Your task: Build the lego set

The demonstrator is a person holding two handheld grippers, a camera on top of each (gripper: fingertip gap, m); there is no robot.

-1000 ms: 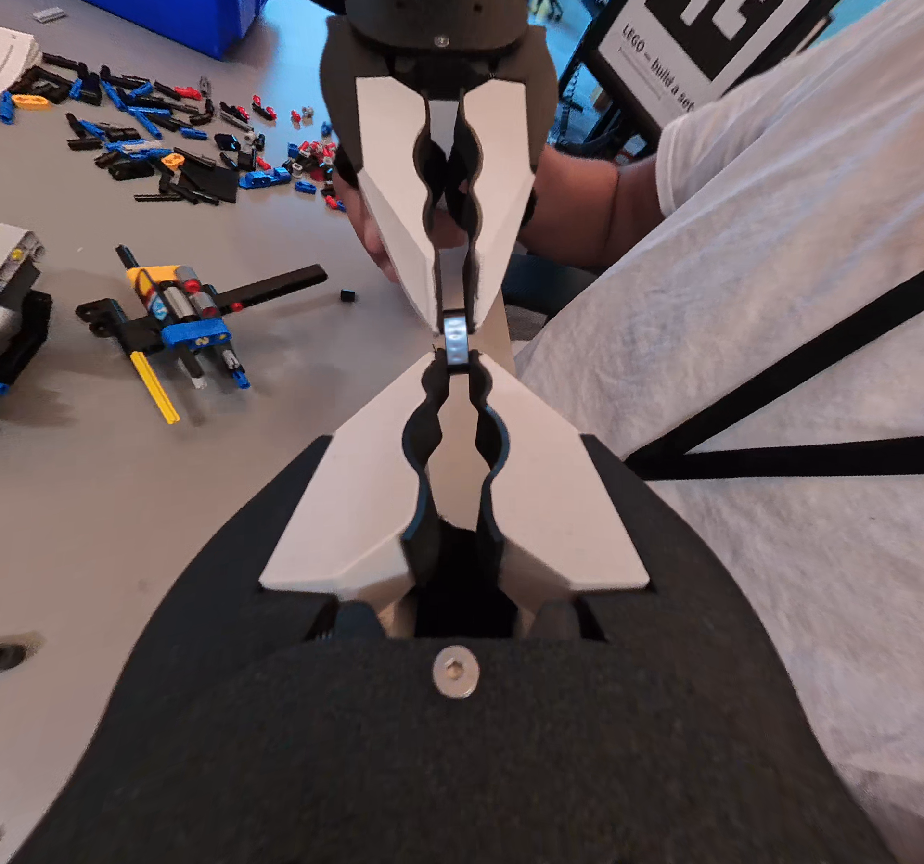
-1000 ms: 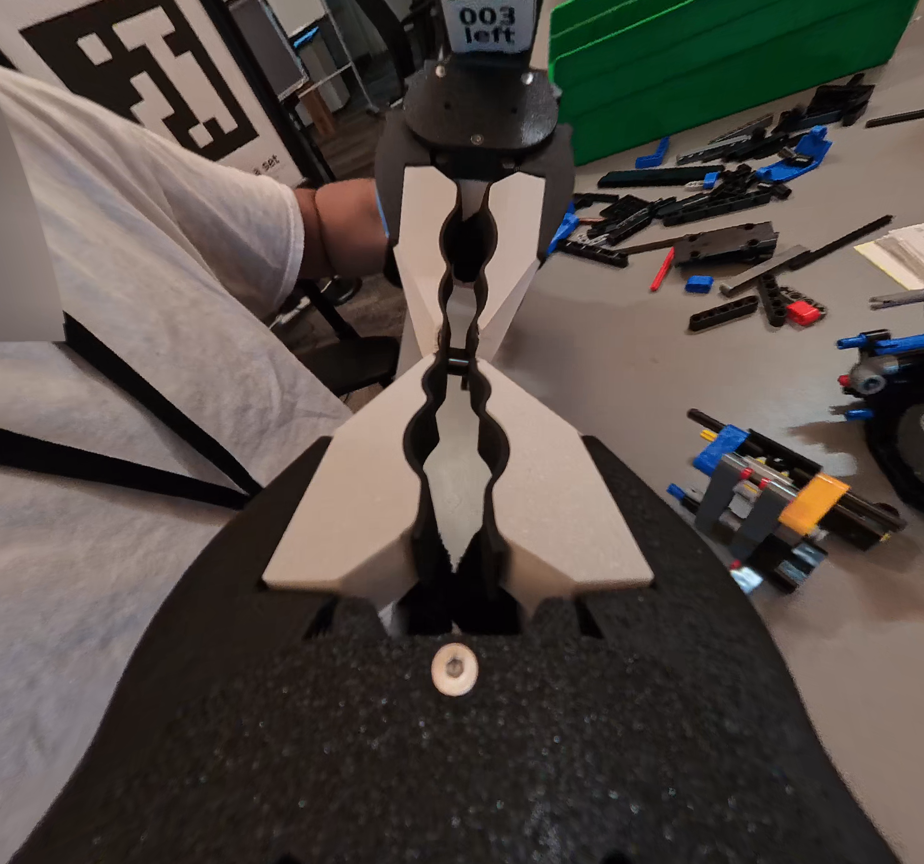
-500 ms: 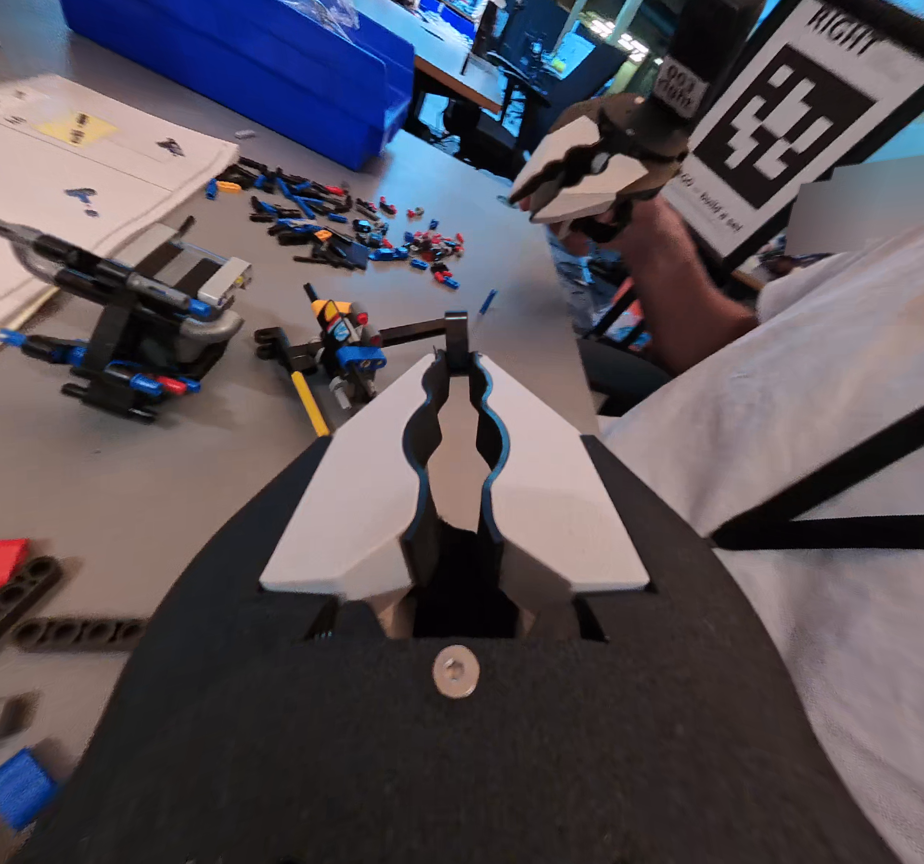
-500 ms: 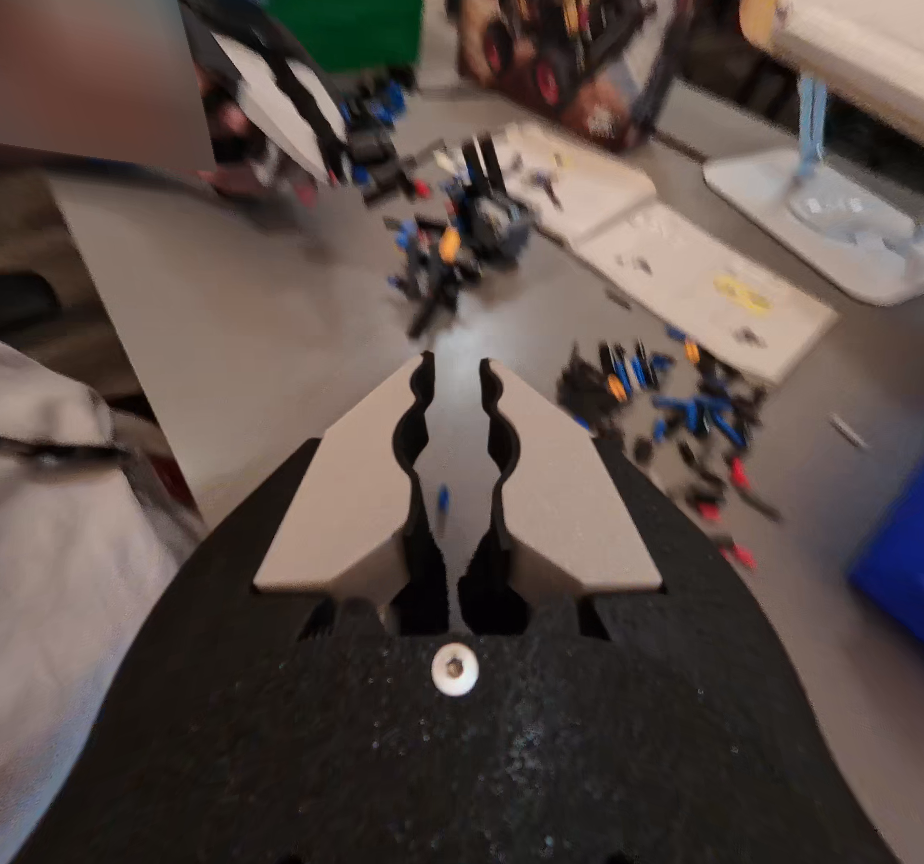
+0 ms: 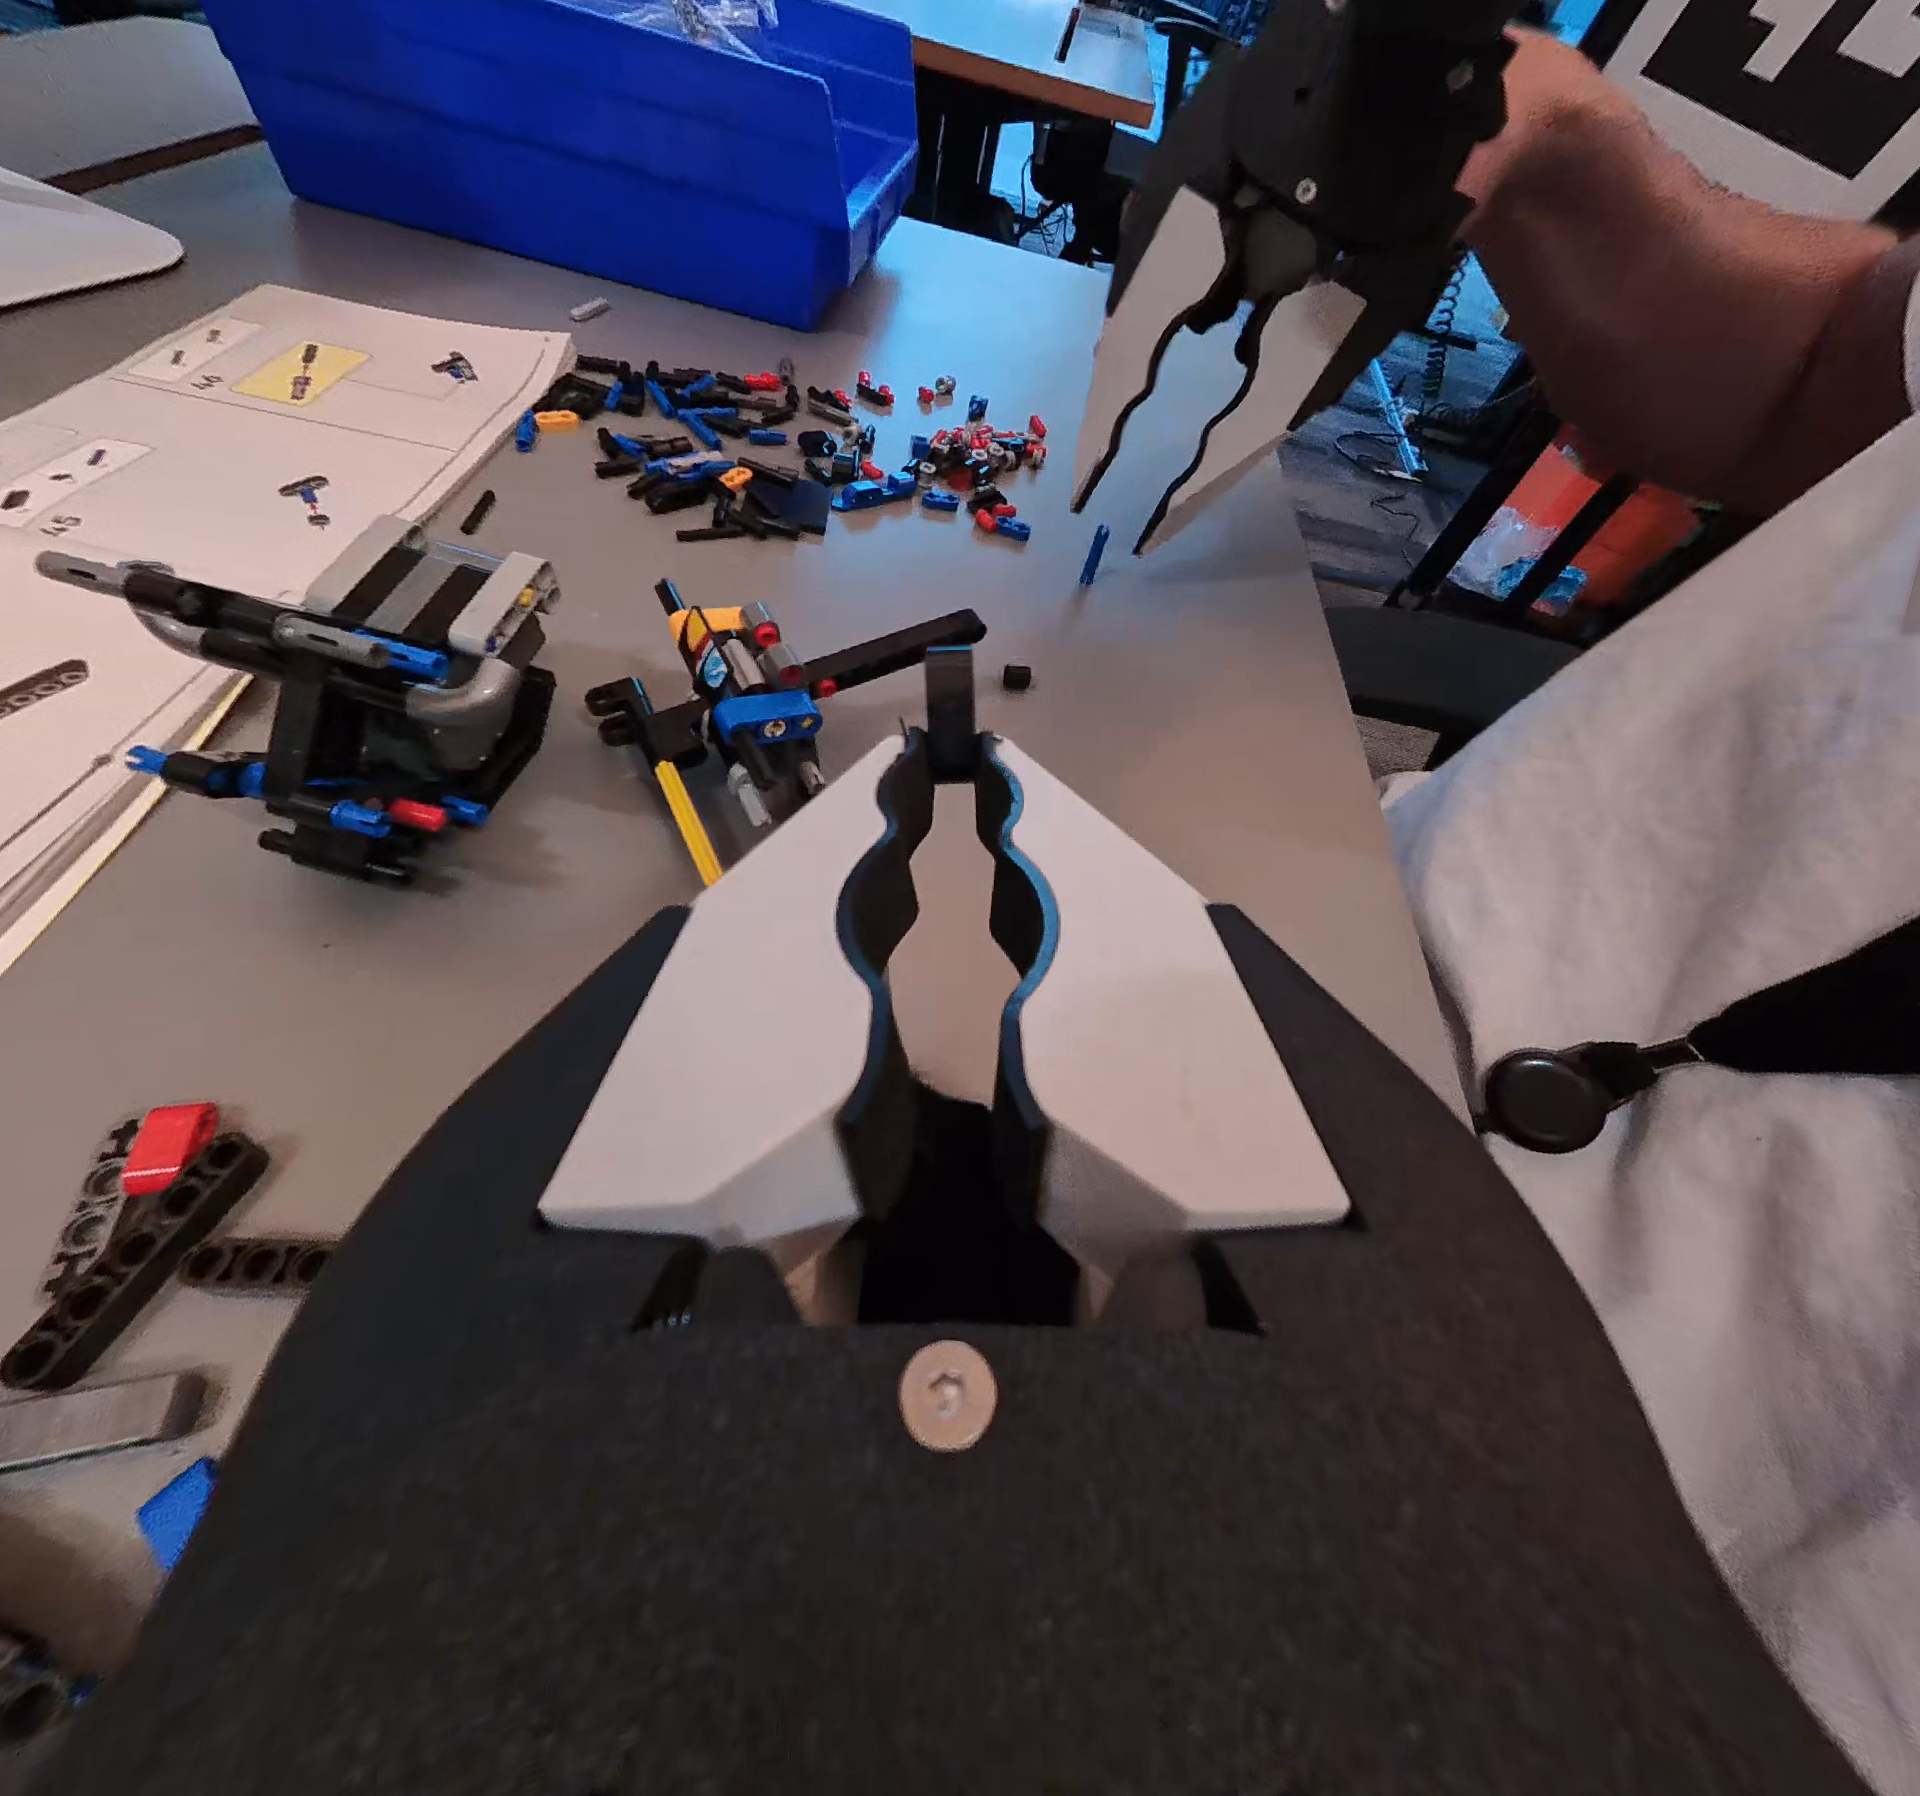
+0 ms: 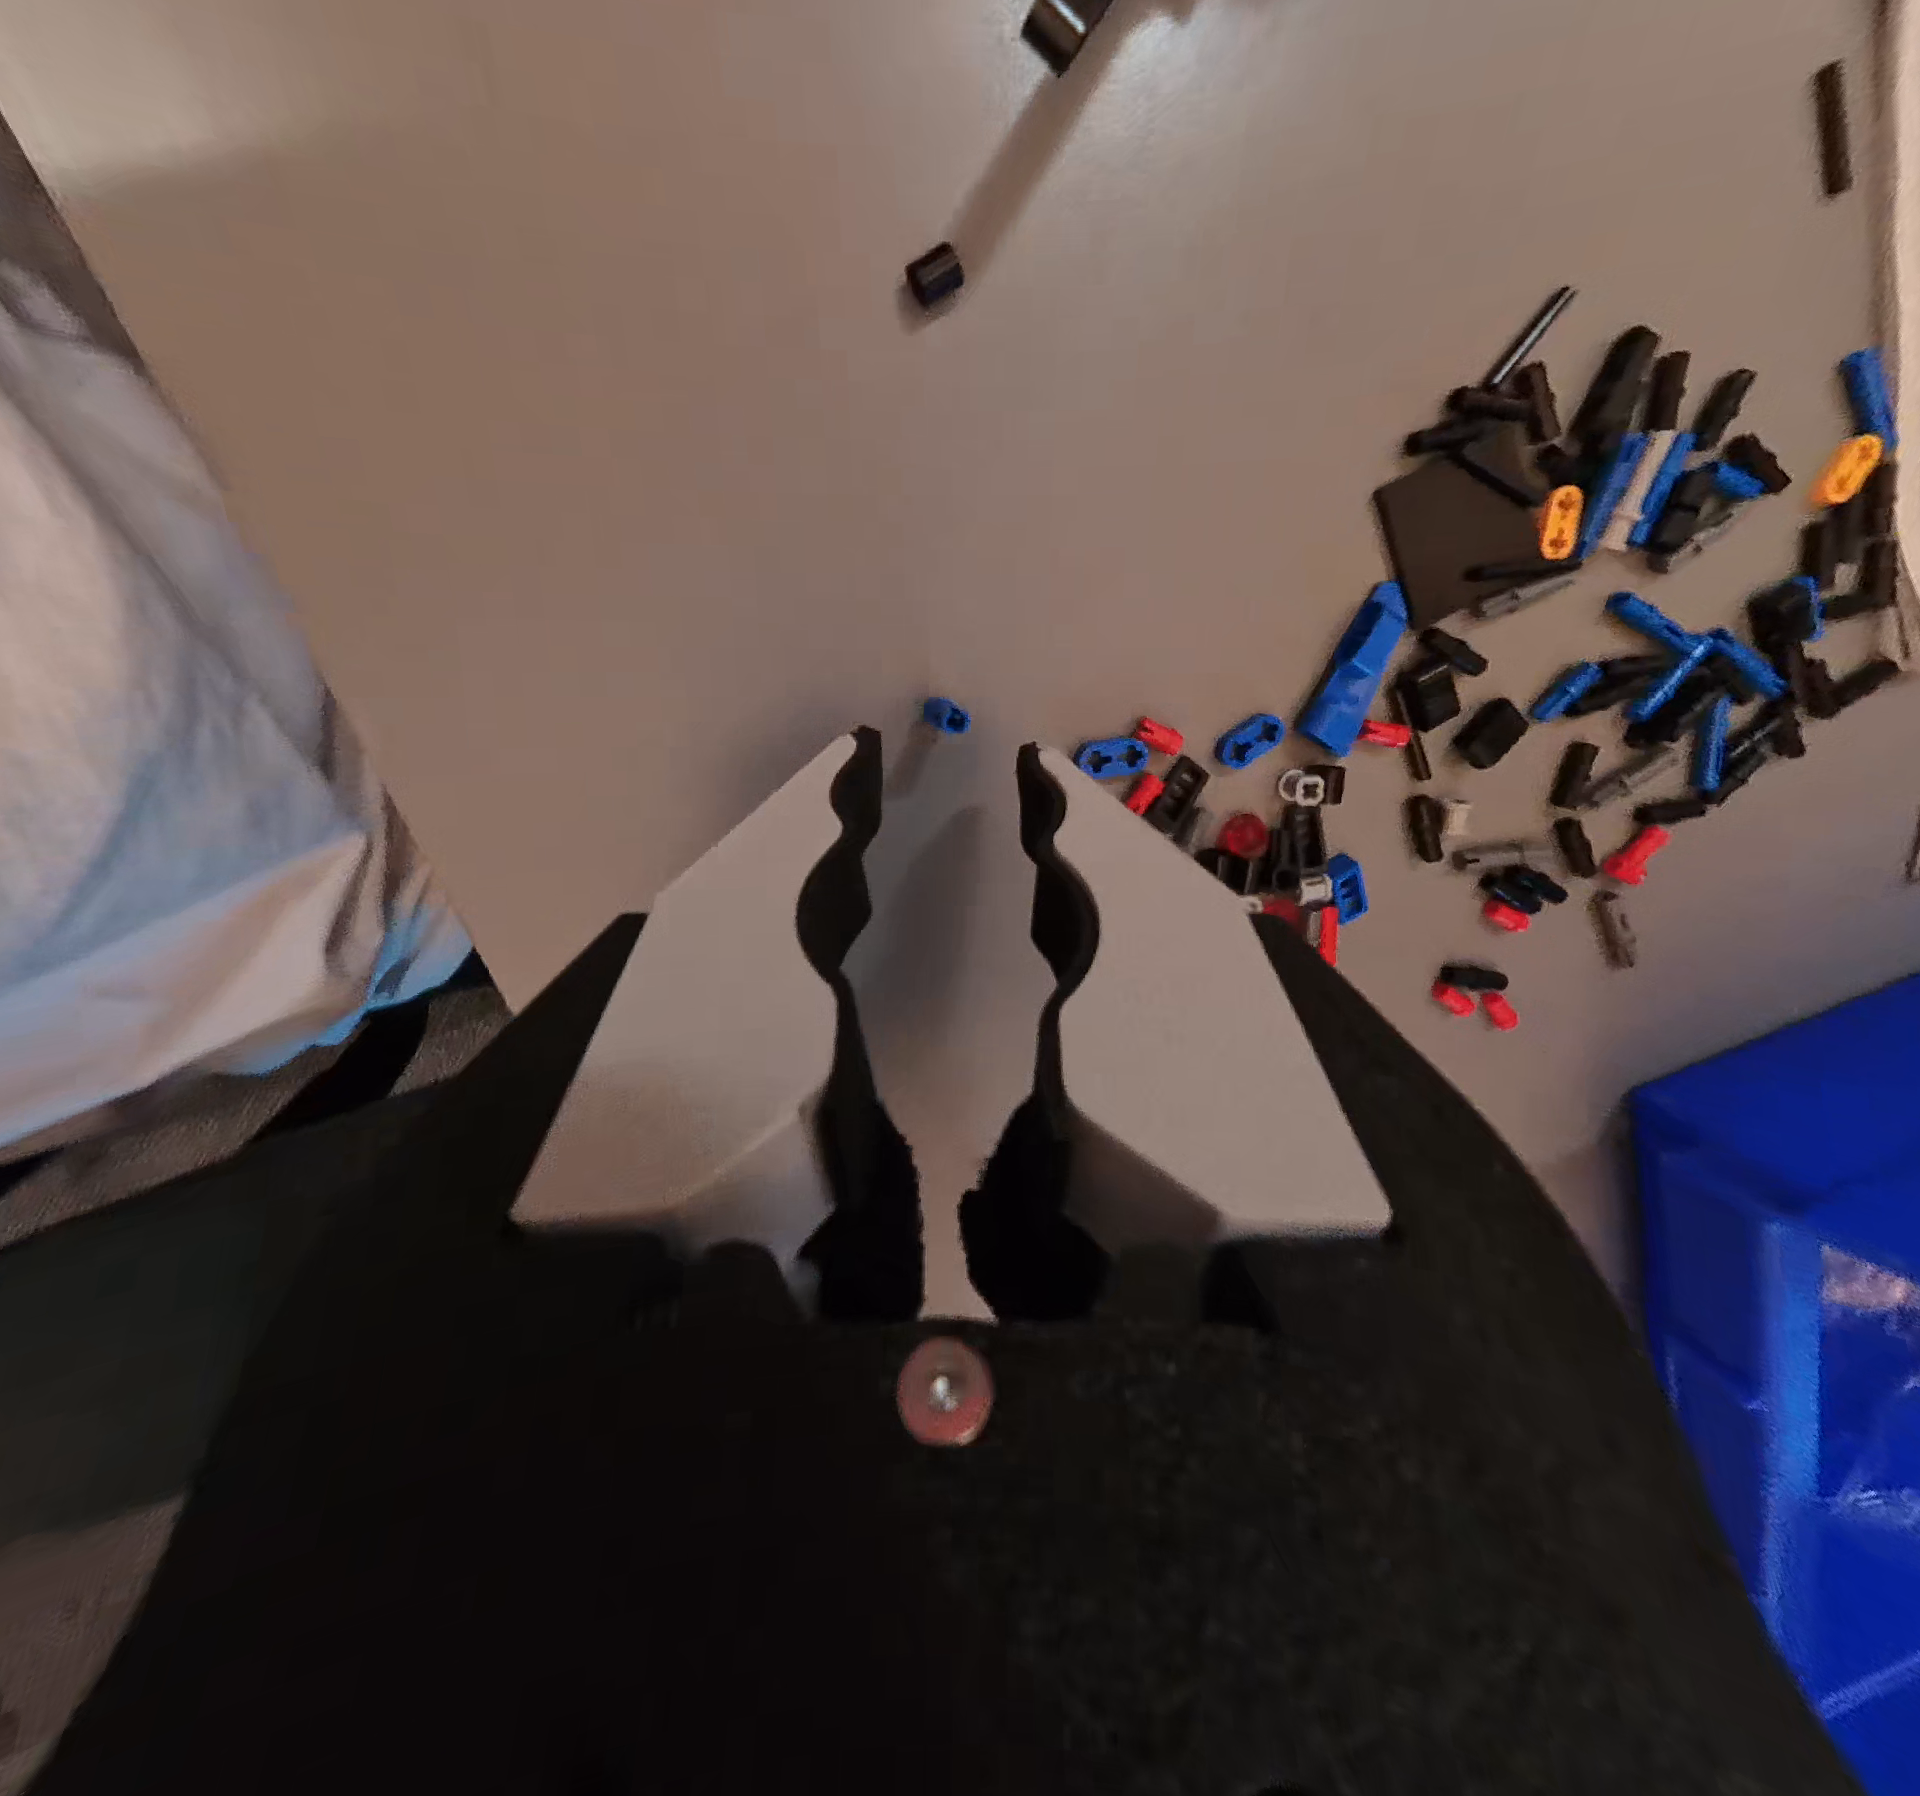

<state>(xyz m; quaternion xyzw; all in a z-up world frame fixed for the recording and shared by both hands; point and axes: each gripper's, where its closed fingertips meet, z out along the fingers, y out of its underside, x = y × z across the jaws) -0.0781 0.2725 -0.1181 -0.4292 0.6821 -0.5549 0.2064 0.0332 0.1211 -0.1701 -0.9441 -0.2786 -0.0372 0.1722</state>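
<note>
Right gripper (image 6: 948,759), jaws apart and empty, hovers over a small blue plastic pin (image 6: 944,716) at its 12 o'clock. Left gripper (image 5: 951,749) pinches a short black plastic connector (image 5: 950,707). That pin looks likely to skid or roll off the smooth grey tabletop (image 6: 623,344) if nudged off-centre.

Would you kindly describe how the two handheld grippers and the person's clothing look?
Each gripper, left and right, has a matte, grainy black body with a central silver screw, and two pale grey wedge fingers lined with wavy black pads. The person wears a white shirt crossed by black straps.
</note>
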